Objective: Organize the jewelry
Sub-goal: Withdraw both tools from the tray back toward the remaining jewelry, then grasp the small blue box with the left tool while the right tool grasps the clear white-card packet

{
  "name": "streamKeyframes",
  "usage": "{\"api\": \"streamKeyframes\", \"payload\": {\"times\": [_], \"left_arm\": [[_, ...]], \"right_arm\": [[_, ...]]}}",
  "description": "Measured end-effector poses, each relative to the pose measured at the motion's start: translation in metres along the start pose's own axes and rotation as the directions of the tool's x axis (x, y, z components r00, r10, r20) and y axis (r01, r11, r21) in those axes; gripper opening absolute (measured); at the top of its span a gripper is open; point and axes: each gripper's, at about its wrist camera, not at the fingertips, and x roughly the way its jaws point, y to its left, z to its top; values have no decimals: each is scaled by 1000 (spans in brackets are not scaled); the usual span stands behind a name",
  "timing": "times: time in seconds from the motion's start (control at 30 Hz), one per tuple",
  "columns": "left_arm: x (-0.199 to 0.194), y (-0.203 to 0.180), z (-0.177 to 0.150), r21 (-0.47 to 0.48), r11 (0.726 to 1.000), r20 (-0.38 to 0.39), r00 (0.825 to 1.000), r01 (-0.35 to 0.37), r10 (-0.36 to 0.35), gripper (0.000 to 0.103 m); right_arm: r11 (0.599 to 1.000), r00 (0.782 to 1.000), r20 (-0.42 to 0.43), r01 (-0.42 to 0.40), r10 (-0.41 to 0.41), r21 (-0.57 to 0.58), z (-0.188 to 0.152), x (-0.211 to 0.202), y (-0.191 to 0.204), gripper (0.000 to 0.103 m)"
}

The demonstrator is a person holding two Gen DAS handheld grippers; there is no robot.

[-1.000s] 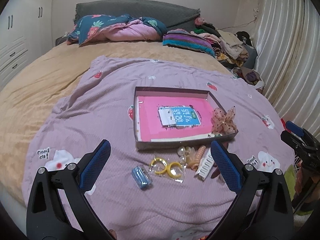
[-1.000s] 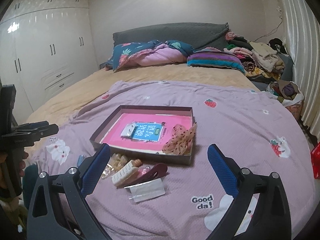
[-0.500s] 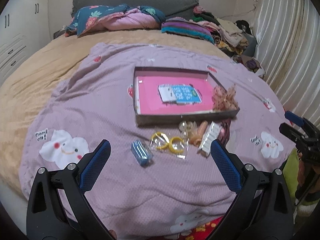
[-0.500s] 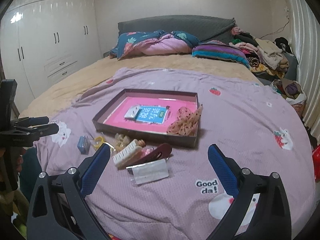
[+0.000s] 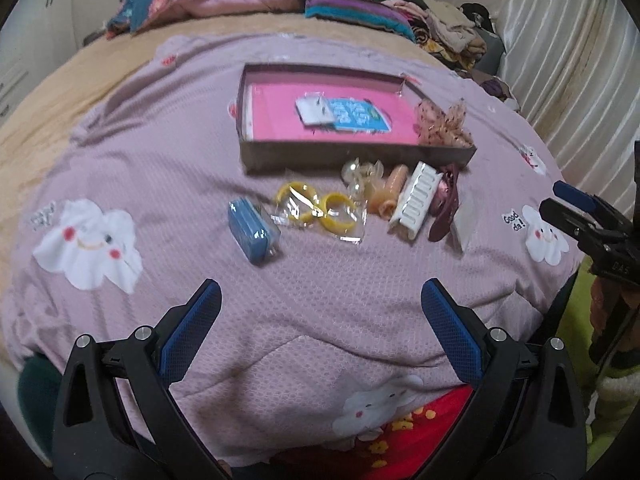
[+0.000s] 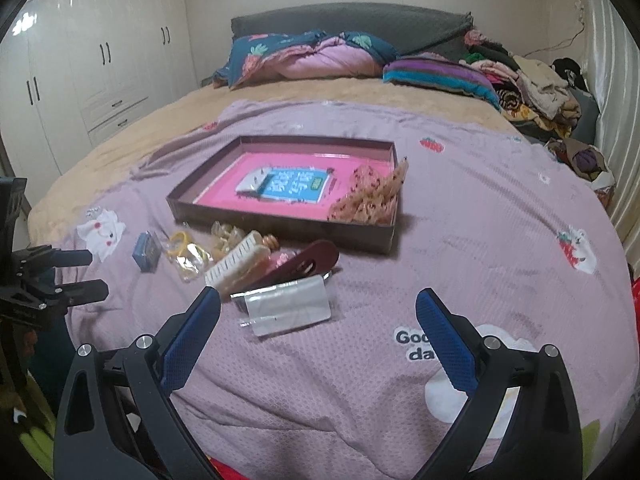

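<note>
My left tongs [image 5: 320, 300] and right tongs [image 6: 318, 308] gape wide, holding nothing, above the bed's jewelry pile [image 5: 384, 200]

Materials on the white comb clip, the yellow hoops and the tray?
White comb clip: likely rigid plastic, matte, moulded teeth.
Yellow hoops: probably glossy plastic or resin, inside a crinkly clear film bag.
Tray: looks like cardboard, thin dark walls, flat pink liner.
</note>
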Motion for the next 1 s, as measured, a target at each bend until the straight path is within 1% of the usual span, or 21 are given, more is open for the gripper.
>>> {"api": "streamKeyframes", "payload": {"times": [0.13, 0.3, 0.37, 0.43, 0.53, 0.67, 0.77, 0.87, 1.0], "left_arm": [[11, 13, 2, -43, 999, -2, 1000, -22, 22, 93], [26, 26, 9, -61, 996, -3, 998, -64, 64, 92], [32, 30, 13, -68, 996, -6, 998, -64, 63, 89], [37, 33, 17, -71, 994, -8, 997, -78, 78, 89], [48, 37, 24, -80, 993, -19, 997, -82, 80, 89], [59, 41, 30, -86, 992, -23, 996, -89, 87, 79], [64, 46, 32, -99, 991, -28, 996, -86, 83, 76], [67, 50, 32, -106, 990, -35, 996, -88, 85, 67], [66, 58, 31, -119, 988, -33, 995, -94, 91, 62]], "right_arm": [[1000, 1000, -25, -4, 4, -7, -4, 11, 2, 98], [1000, 998, -57, -9, 7, -28, -7, 28, 8, 98], [999, 998, -69, -13, 10, -41, -8, 32, 10, 98], [998, 997, -83, -11, 6, -54, -9, 39, 13, 98], [998, 994, -107, -17, 10, -67, -9, 49, 15, 98], [996, 990, -138, -16, 3, -89, -10, 64, 18, 98], [994, 986, -164, -20, 2, -104, -10, 77, 20, 98], [992, 983, -184, -23, -1, -125, -11, 89, 23, 98], [990, 981, -196, -33, 5, -137, -9, 100, 24, 98]]}}
